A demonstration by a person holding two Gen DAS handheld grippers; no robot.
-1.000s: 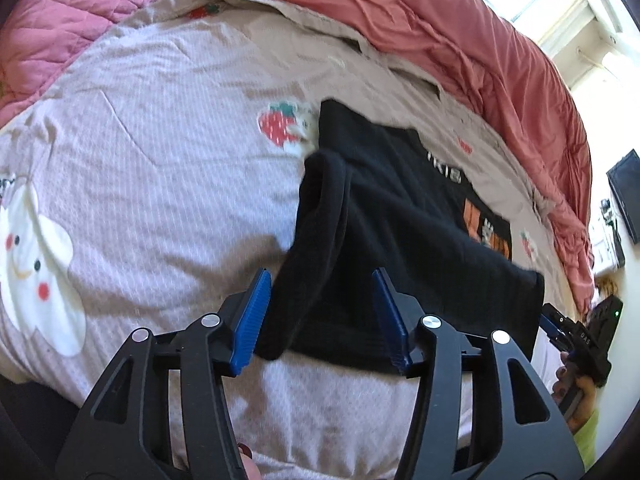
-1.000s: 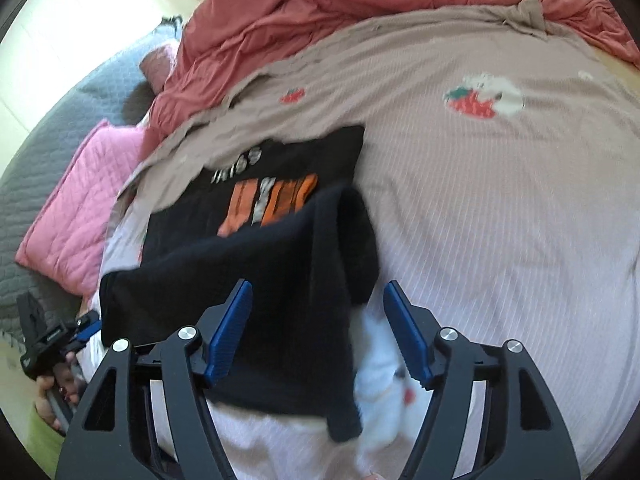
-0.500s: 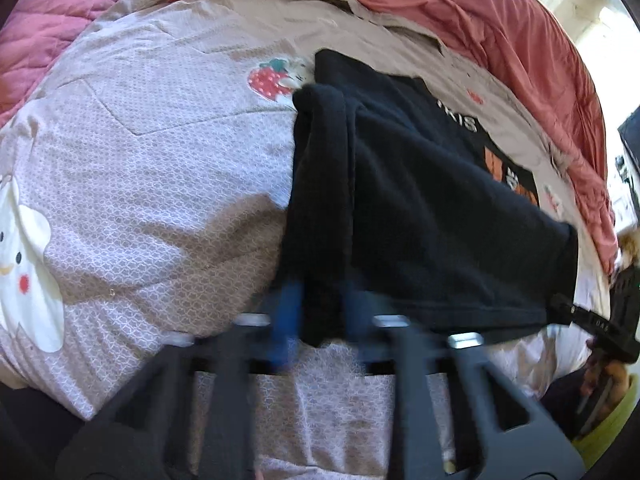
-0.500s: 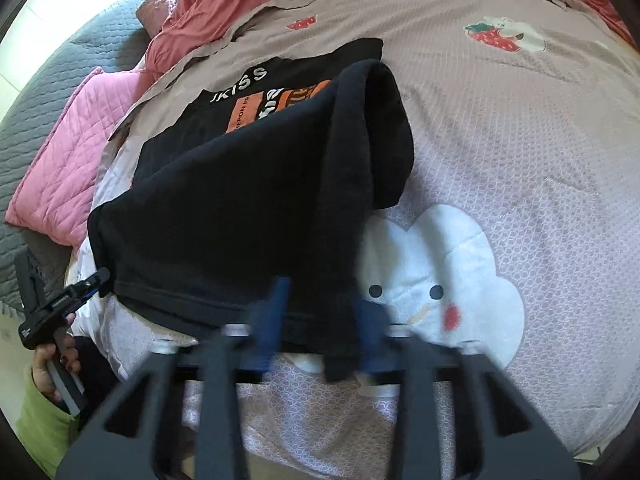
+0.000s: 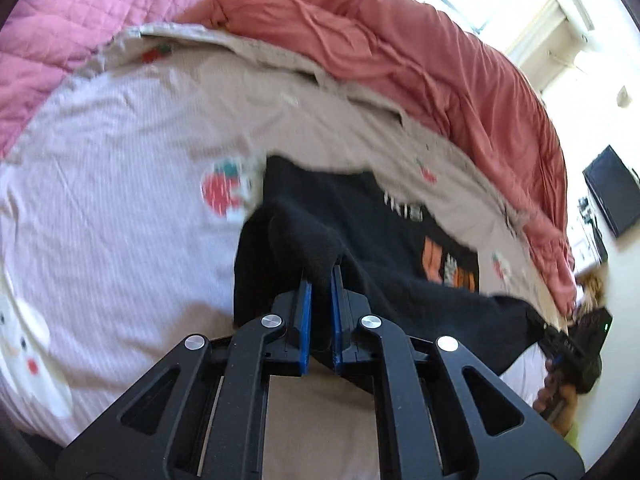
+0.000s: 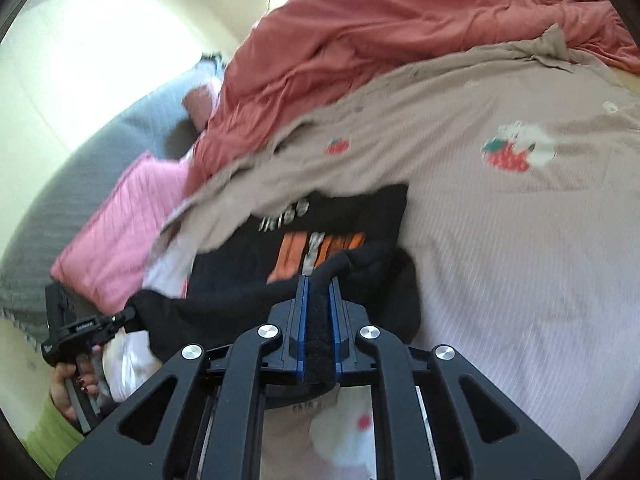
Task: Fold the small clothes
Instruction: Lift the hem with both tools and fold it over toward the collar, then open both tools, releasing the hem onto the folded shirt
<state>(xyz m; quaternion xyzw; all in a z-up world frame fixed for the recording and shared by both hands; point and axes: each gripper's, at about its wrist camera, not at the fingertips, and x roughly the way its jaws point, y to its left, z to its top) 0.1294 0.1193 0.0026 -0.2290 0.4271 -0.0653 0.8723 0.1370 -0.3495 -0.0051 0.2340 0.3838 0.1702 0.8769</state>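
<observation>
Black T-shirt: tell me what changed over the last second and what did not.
Both grippers went from open to shut. The left gripper and the right gripper each closed on the near hem of the black T-shirt and lifted it, carrying it toward the printed far end. That far end stays flat on the strawberry-print bedsheet, and the red duvet has not moved.

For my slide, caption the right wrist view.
Right gripper shut on black shirt, its near edge lifted off the bedsheet; left gripper clamps the other corner.
</observation>
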